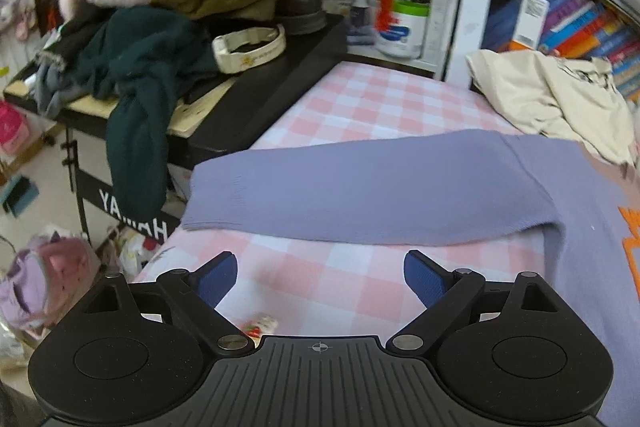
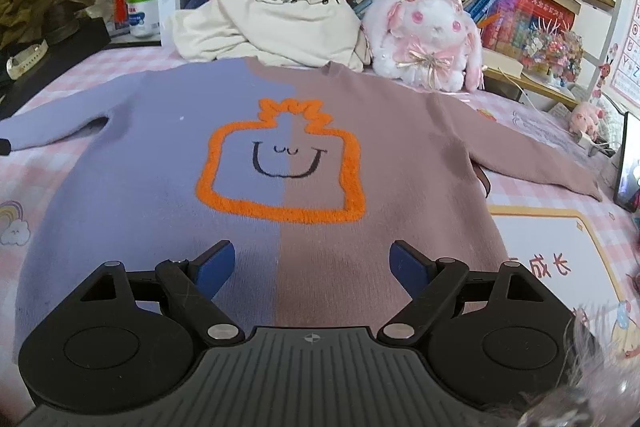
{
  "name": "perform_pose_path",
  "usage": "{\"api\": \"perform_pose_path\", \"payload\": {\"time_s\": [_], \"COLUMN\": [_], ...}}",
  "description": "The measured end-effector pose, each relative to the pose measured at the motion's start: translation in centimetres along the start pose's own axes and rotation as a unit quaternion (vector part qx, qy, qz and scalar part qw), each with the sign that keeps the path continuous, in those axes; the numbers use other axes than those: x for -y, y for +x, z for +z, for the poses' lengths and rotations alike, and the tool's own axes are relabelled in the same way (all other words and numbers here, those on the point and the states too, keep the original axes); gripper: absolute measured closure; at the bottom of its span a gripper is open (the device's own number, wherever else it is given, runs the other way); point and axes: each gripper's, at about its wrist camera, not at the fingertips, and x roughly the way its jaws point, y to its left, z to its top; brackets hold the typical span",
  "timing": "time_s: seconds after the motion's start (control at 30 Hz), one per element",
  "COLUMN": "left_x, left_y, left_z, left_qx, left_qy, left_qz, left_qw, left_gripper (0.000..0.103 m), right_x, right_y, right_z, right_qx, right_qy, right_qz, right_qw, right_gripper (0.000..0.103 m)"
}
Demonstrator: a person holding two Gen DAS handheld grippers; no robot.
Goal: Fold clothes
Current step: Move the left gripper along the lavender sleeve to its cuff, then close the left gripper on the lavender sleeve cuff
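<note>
The sweater (image 2: 248, 163) is a soft, matt knit with a fine fuzzy nap, ribbed at the cuff (image 1: 212, 203), and its orange outline (image 2: 280, 211) is raised and fluffy like terry. The checked sheet (image 1: 320, 279) beneath it is smooth, flat woven cloth. Both grippers (image 1: 320, 281) (image 2: 312, 267) are matt black plastic with a ribbed grey top, shiny metal pivot pins and finely textured blue pads (image 1: 218, 281), while the rabbit toy (image 2: 428, 39) is long white plush with glossy ribbon.

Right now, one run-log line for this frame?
stage: pre-fold | sweater: flat on bed, sleeves out | left gripper: open, empty, near lilac sleeve | right gripper: open, empty, over hem
</note>
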Motion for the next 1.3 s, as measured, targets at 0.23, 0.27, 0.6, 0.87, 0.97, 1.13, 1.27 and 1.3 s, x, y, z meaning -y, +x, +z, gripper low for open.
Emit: {"api": "perform_pose_path", "payload": {"time_s": [0.23,0.27,0.6,0.87,0.97,1.13,1.27,1.3], "left_x": [-4.8,-5.4,-6.6,-6.7,-7.7,-7.8,-7.1,-7.0], "left_y": [1.2,1.4,3.2,2.1,3.2,5.0,3.8,3.6], "left_z": [0.2,0.2,1.1,2.3,2.9,3.0,3.0,3.0], "left_qx": [0.017,0.023,0.047,0.081,0.054,0.006,0.049,0.056], "left_qy": [-0.134,-0.154,-0.207,-0.188,-0.168,-0.16,-0.164,-0.169], "left_qz": [-0.031,-0.036,-0.088,-0.04,-0.009,-0.002,-0.041,-0.055], "left_qw": [0.9903,0.9872,0.9732,0.9781,0.9842,0.9872,0.9845,0.9825], "left_gripper": [0.013,0.013,0.035,0.044,0.044,0.045,0.05,0.05], "right_x": [-0.6,-0.5,1.1,0.7,0.7,0.9,0.9,0.9], "right_y": [-0.8,-1.0,-1.8,-2.3,-2.4,-2.2,-2.3,-2.2], "right_z": [-0.3,-0.3,-0.7,-1.0,-1.1,-1.1,-1.2,-1.2], "right_qx": [0.005,0.005,0.002,-0.001,-0.001,-0.007,-0.007,-0.007], "right_qy": [-0.032,-0.033,-0.02,-0.041,-0.046,-0.04,-0.042,-0.042], "right_qz": [-0.008,-0.011,-0.046,-0.043,-0.041,-0.042,-0.04,-0.04], "right_qw": [0.999,0.999,0.999,0.998,0.998,0.998,0.998,0.998], "right_gripper": [0.019,0.019,0.019,0.019,0.019,0.019,0.019,0.019]}}
